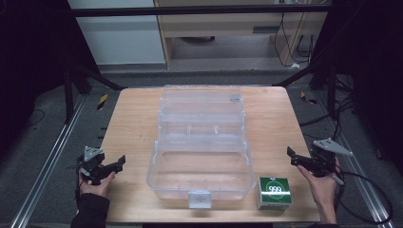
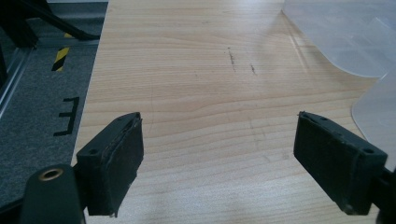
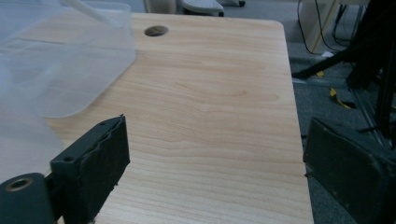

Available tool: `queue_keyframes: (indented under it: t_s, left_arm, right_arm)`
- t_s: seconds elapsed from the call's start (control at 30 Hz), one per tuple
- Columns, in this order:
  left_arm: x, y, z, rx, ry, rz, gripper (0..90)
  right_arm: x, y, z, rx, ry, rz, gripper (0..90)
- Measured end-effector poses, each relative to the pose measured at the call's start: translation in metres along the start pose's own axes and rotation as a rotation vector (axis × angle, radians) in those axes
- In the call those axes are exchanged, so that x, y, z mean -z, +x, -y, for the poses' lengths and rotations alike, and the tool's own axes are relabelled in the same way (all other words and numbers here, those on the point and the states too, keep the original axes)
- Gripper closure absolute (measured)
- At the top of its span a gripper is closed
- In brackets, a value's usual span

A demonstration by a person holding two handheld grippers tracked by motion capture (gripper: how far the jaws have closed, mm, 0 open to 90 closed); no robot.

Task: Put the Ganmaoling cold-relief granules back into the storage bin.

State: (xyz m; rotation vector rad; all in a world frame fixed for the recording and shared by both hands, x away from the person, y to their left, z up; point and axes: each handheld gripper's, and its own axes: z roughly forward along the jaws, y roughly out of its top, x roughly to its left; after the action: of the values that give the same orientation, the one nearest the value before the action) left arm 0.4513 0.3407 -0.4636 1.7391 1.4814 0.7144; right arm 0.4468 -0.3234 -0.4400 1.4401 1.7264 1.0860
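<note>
1. The green box [image 1: 274,191] sits on the wooden table [image 1: 133,123], at the lower right of the high view. It has white marks on its top, too small to read.
2. The box stands just beside the lower right corner of the clear plastic case [image 1: 202,156]. I cannot tell if the two touch.
3. The clear case fills the middle of the high view — its lid is open and lies flat toward the top of the frame. A small latch [image 1: 199,198] sticks out at its near edge.
4. The right gripper [image 1: 297,159] is at the right edge of the high view, near the box but not touching it. A hand [image 1: 323,187] holds it over the table's edge.
5. In the right gripper view its jaws are spread apart, with bare wood between them and a round hole [image 3: 156,31] in the table at the upper left.
6. The left gripper [image 1: 115,164] is at the lower left of the high view, well apart from the box, held by the other hand [image 1: 95,184] in a dark sleeve.
7. In the left gripper view its jaws are spread wide too — bare wood lies between them, and the clear case shows at the upper right.
</note>
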Motion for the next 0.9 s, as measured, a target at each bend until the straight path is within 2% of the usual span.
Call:
queue_keyframes:
  t_s: [0.07, 0.43, 0.63, 0.73, 0.9]
  left_arm:
    - [0.000, -0.001, 0.000, -0.004, 0.000, -0.001, 15.4]
    - [-0.001, -0.005, 0.001, -0.014, 0.016, 0.012, 15.6]
    - [-0.003, -0.007, 0.002, -0.029, 0.028, 0.015, 16.4]
    - [-0.003, -0.008, 0.002, -0.035, 0.035, 0.017, 16.8]
    - [-0.005, -0.008, 0.003, -0.039, 0.046, 0.020, 16.9]
  right_arm:
    - [0.004, 0.002, -0.005, 0.007, -0.003, -0.032, 8.8]
    - [0.027, 0.025, -0.038, 0.132, -0.008, -0.142, 9.1]
    - [0.033, 0.036, -0.053, 0.229, 0.033, -0.195, 7.9]
    - [0.036, 0.040, -0.058, 0.262, 0.059, -0.228, 7.2]
    - [0.039, 0.047, -0.065, 0.336, 0.121, -0.287, 5.4]
